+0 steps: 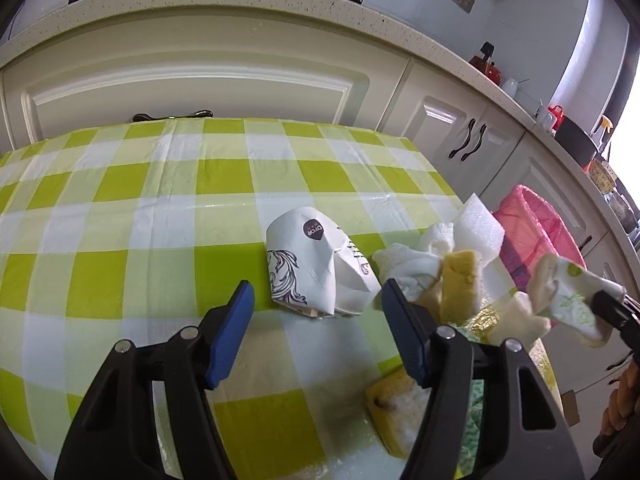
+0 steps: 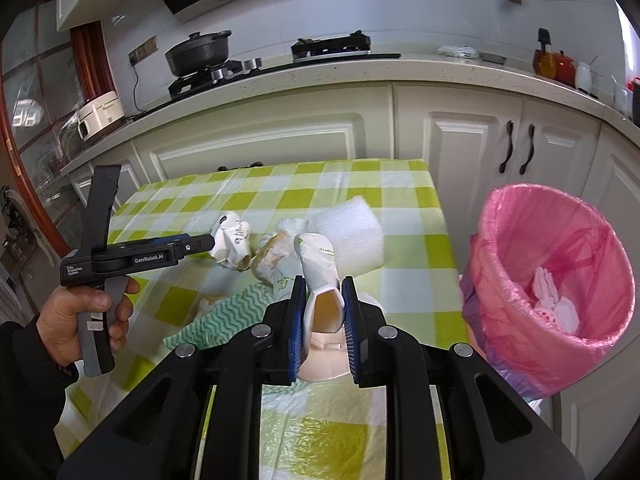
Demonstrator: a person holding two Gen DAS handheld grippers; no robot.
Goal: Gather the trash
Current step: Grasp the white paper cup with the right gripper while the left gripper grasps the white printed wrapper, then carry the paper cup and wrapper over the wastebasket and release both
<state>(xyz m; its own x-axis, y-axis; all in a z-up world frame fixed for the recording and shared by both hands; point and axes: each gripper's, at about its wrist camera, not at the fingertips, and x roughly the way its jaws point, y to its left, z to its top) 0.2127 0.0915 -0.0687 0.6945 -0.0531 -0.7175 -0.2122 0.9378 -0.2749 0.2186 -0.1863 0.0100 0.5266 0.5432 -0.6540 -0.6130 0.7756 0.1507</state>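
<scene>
My right gripper [image 2: 323, 300] is shut on a crumpled white paper cup with green print [image 2: 318, 268], held above the table's right side; the cup also shows in the left wrist view [image 1: 568, 300]. My left gripper [image 1: 316, 308] is open and empty, just in front of a crushed white paper cup with purple print [image 1: 316, 264], which also shows in the right wrist view [image 2: 234, 240]. A pink-lined trash bin [image 2: 560, 280] stands right of the table with white tissues inside. A white foam block [image 1: 476, 228], crumpled tissue [image 1: 408, 264] and yellow sponges [image 1: 460, 280] lie on the checked tablecloth [image 1: 140, 220].
A green wavy cloth [image 2: 224, 312] lies near the table's front. Another yellow sponge [image 1: 392, 412] sits by my left gripper's right finger. Kitchen cabinets [image 2: 460, 140] and a counter with stove and pot [image 2: 198, 54] stand behind the table.
</scene>
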